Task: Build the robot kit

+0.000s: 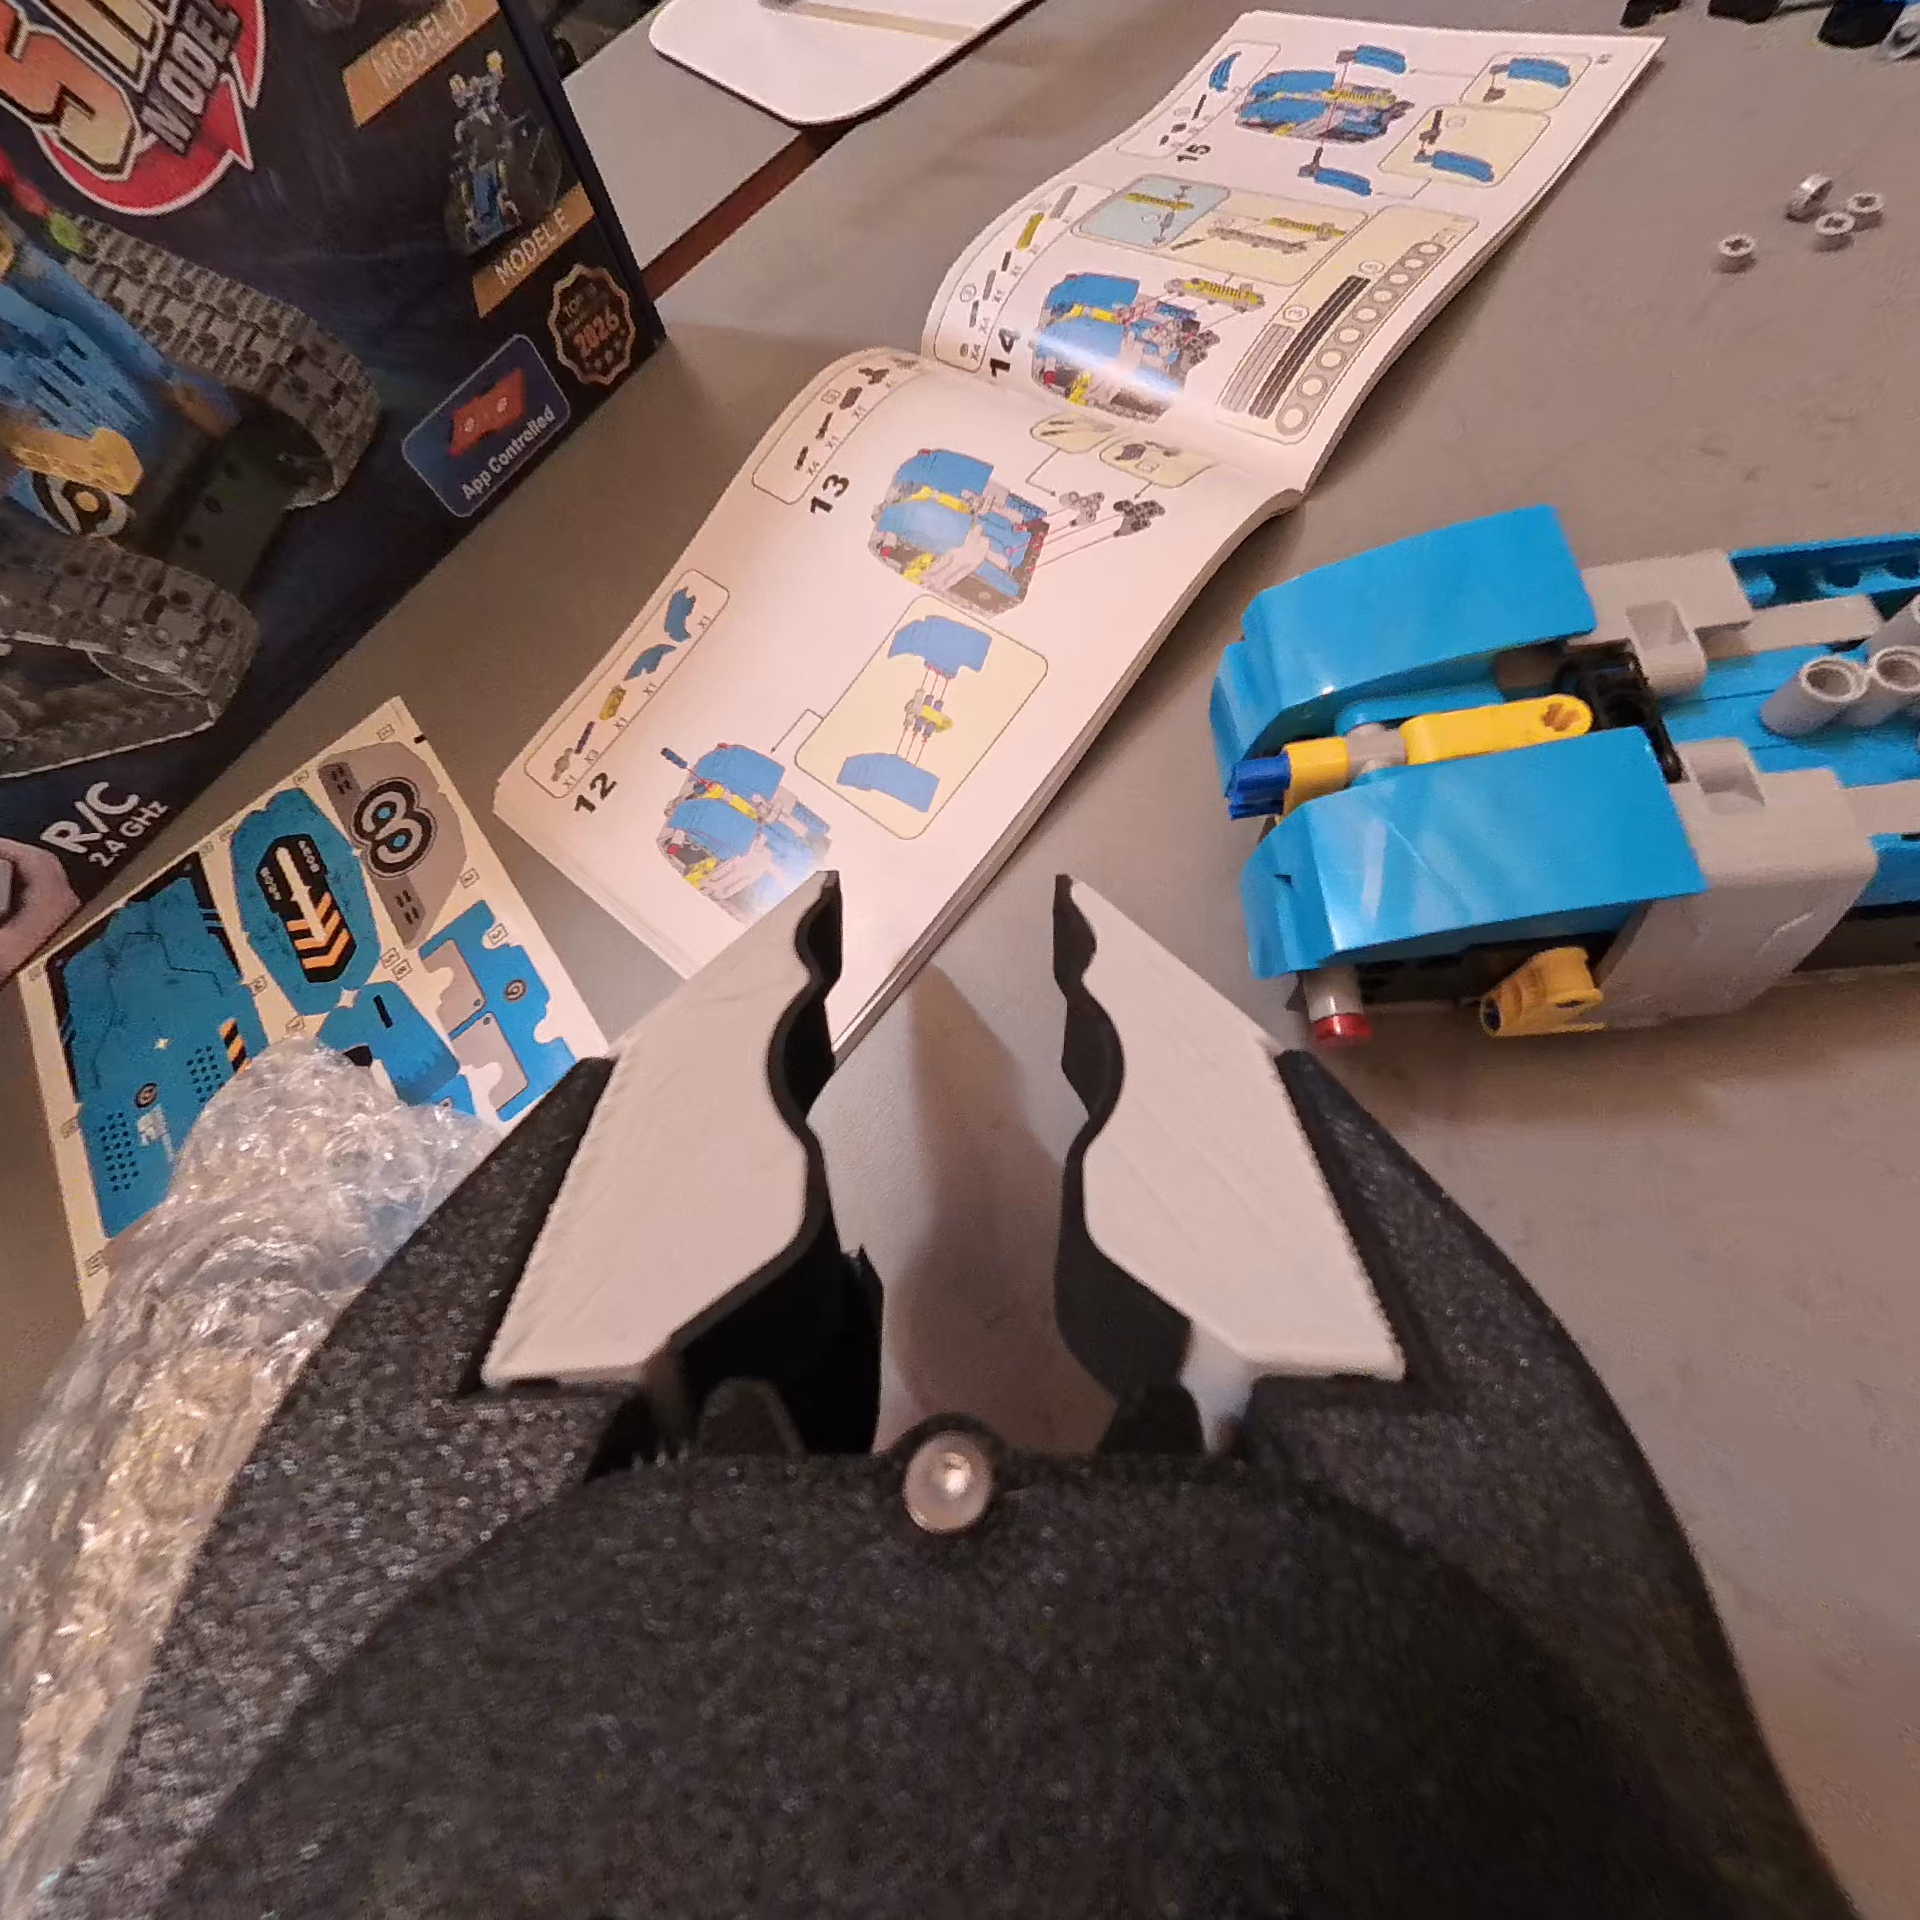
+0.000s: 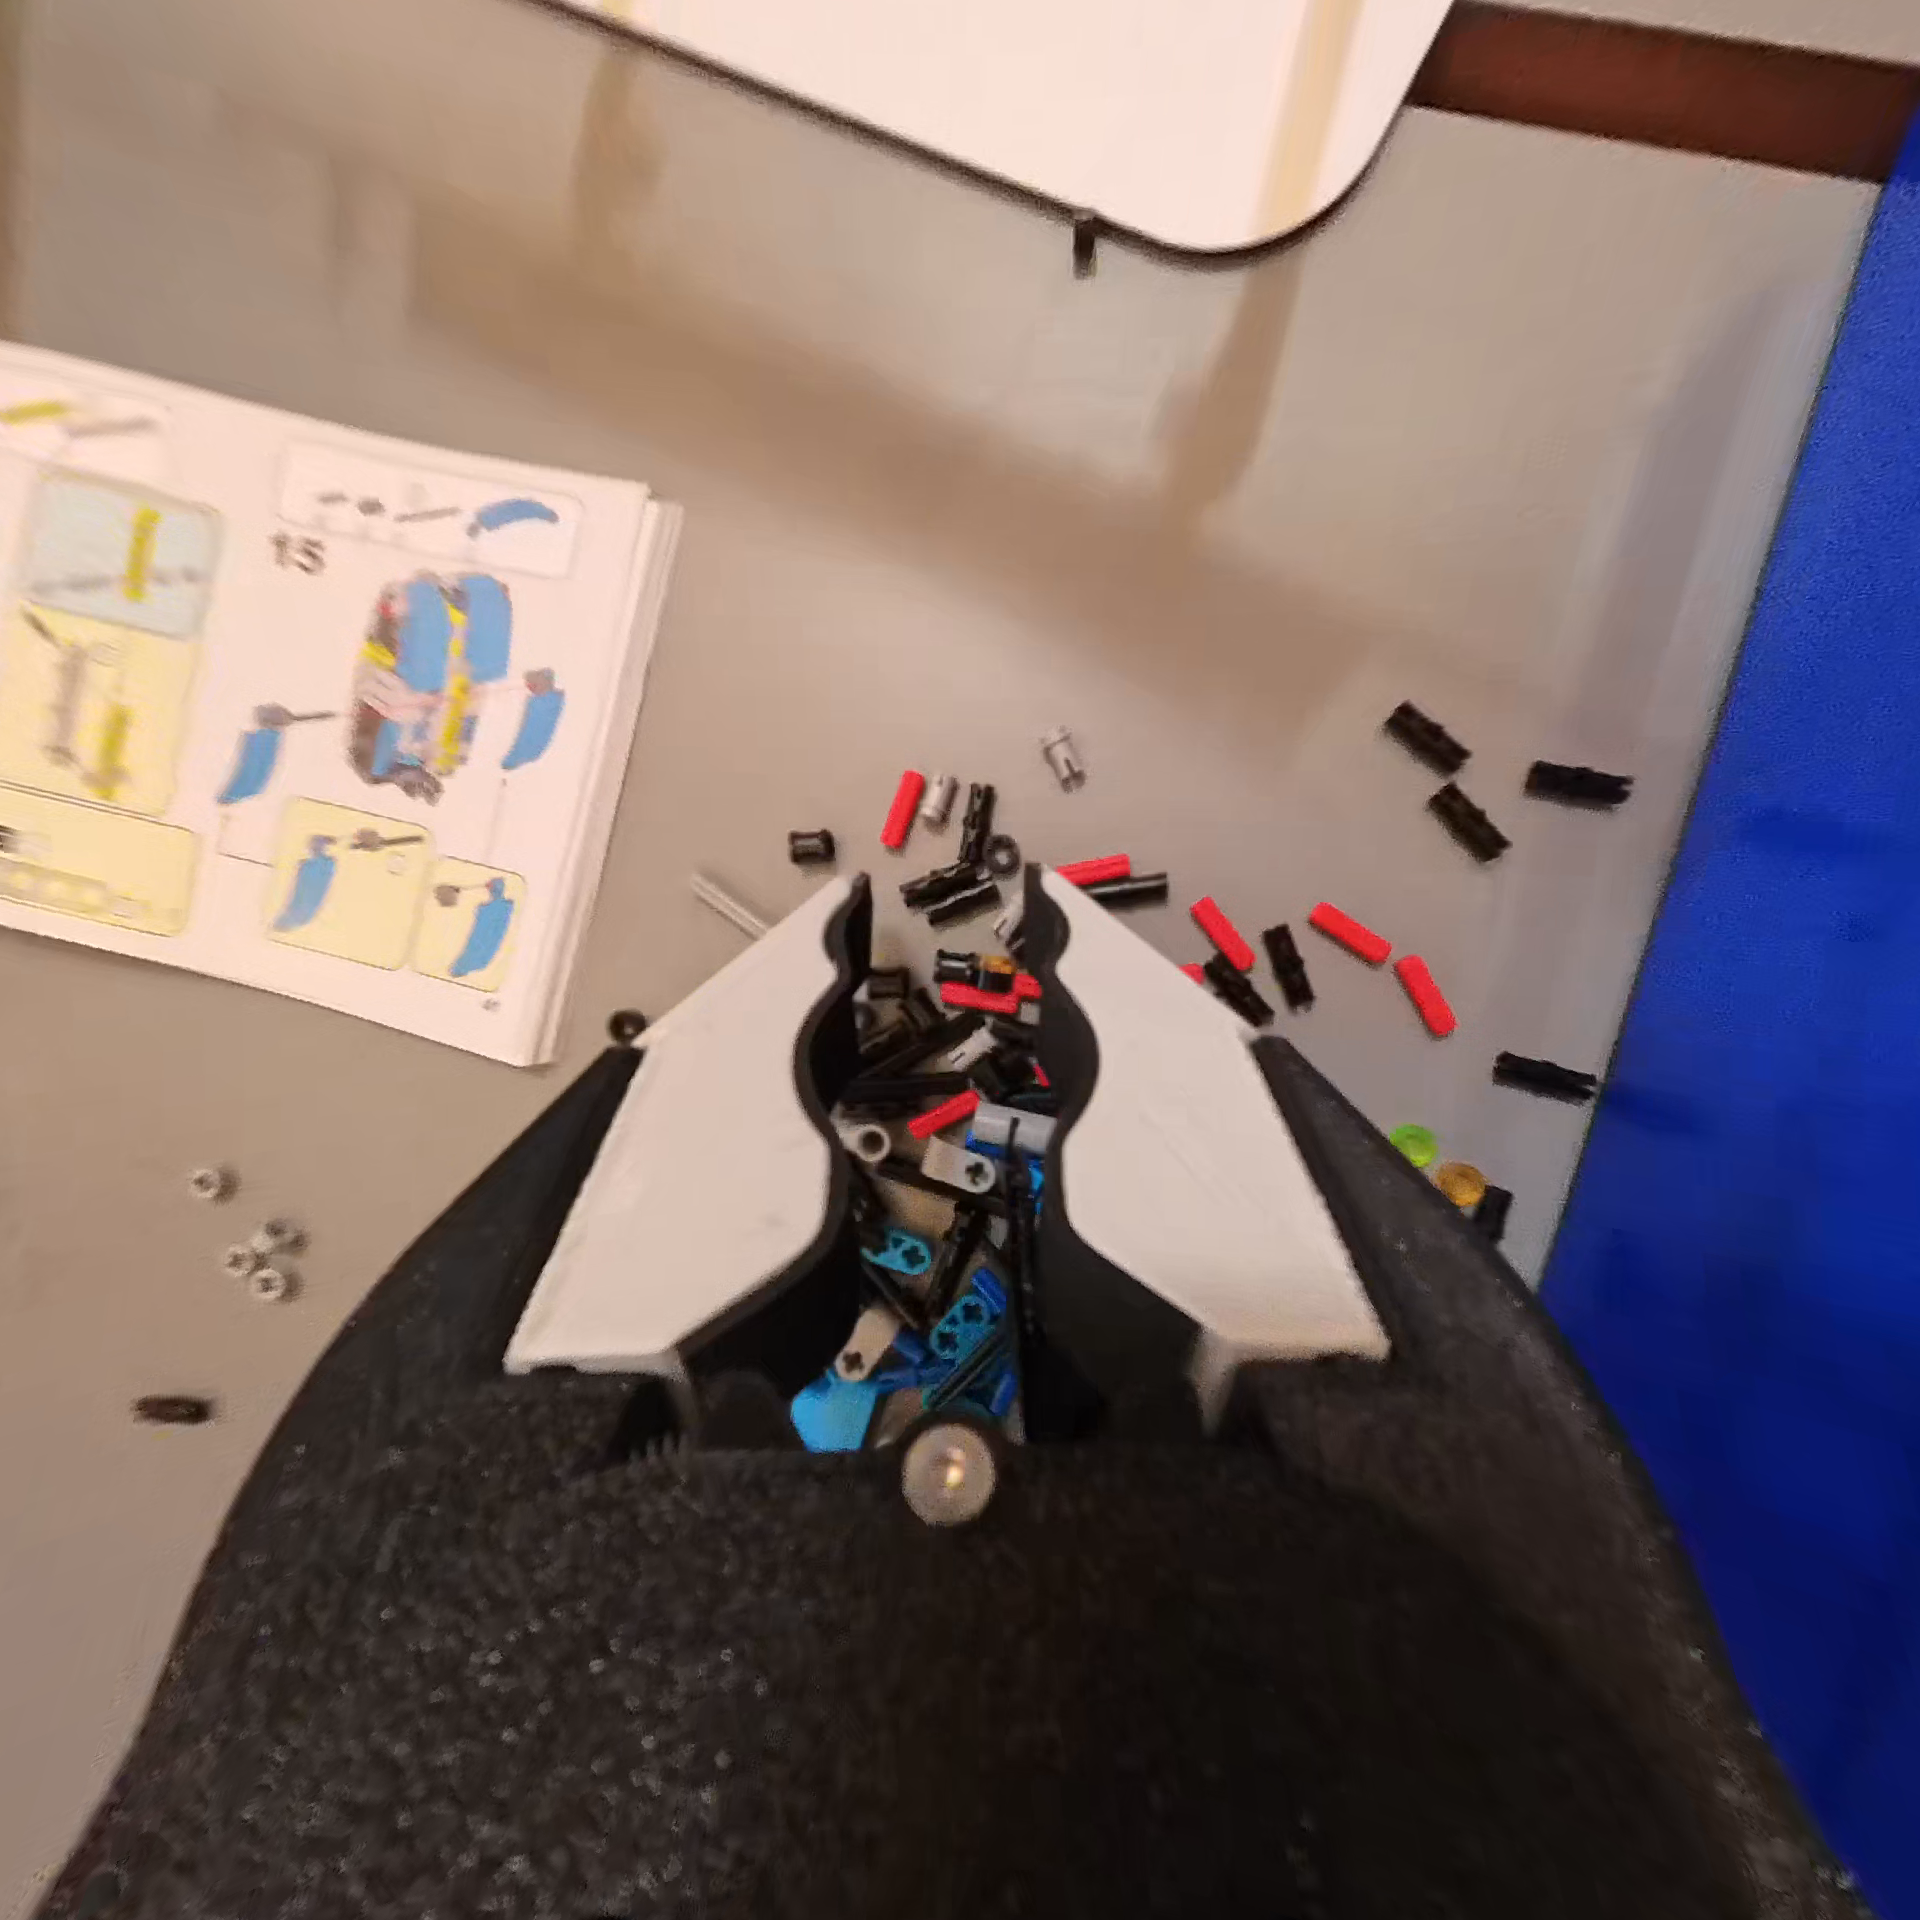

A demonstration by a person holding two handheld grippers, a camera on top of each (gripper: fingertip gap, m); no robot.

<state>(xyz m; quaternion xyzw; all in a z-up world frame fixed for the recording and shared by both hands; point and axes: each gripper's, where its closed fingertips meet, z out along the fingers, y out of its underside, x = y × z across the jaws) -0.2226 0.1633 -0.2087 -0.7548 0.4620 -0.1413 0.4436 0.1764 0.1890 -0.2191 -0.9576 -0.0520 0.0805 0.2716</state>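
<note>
My left gripper [image 1: 945, 894] is open and empty, hovering over the grey table at the near edge of an open instruction booklet [image 1: 987, 499]. A partly built blue, grey and yellow brick vehicle [image 1: 1538, 769] lies to its right, apart from it. My right gripper [image 2: 945, 883] is open and empty above a heap of small black, red, grey and blue brick pins and connectors [image 2: 966, 1049]. The pile shows between its fingers; I cannot tell whether the fingers touch it. The booklet's corner [image 2: 343, 727] lies to the left in the right wrist view.
A dark toy box [image 1: 260, 364] stands at the left with a sticker sheet [image 1: 281, 966] before it and bubble wrap [image 1: 208, 1247] at the near left. Small grey bushings [image 1: 1829, 213] lie far right and also show in the right wrist view [image 2: 260, 1247]. A blue surface [image 2: 1787, 935] borders the right. A white board [image 2: 1039, 94] lies at the back. Spacing between my two grippers at the tips: around 40 centimetres.
</note>
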